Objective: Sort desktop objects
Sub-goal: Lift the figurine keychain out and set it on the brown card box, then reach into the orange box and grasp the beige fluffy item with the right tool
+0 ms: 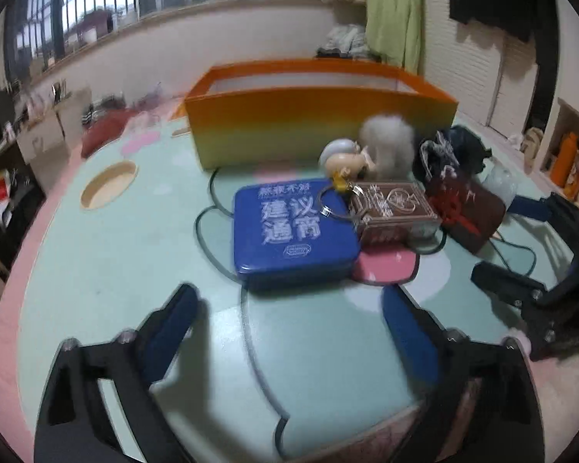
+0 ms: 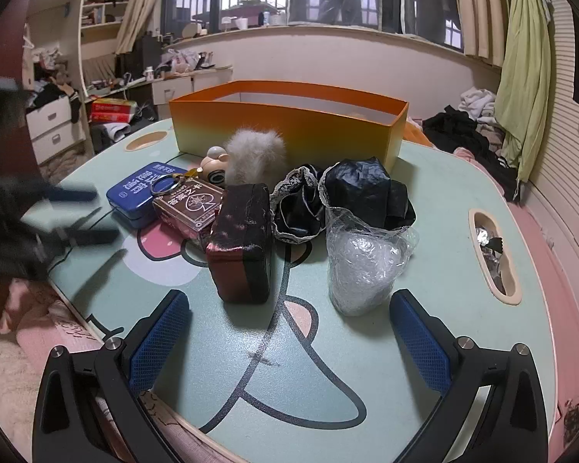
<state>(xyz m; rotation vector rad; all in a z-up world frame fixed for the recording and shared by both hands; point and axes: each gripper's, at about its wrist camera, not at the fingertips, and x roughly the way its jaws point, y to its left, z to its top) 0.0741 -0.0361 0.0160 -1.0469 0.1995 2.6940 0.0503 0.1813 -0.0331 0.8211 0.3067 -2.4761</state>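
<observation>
An open orange box [image 1: 320, 115] [image 2: 289, 123] stands at the back of the mint-green table. In front of it lie a blue tin [image 1: 293, 227] [image 2: 143, 189], a brown card box [image 1: 390, 208] [image 2: 185, 204] with a key ring on it, a fluffy grey pom [image 1: 386, 142] [image 2: 254, 154], a dark red box [image 1: 467, 208] [image 2: 239, 239], black lace fabric [image 2: 301, 208], a black bag [image 2: 366, 189] and a clear plastic bag [image 2: 363, 262]. My left gripper [image 1: 289, 301] [image 2: 85, 216] is open and empty, just short of the blue tin. My right gripper [image 2: 289, 301] [image 1: 509, 239] is open and empty, near the red box and clear bag.
The table has an oval cut-out [image 1: 108, 185] at the left and another cut-out [image 2: 494, 254] at the right holding wrappers. Pink bedding [image 2: 23, 347] surrounds the table's front edge. Clothes [image 2: 467, 131] are piled behind on the right, and drawers and clutter stand on the left.
</observation>
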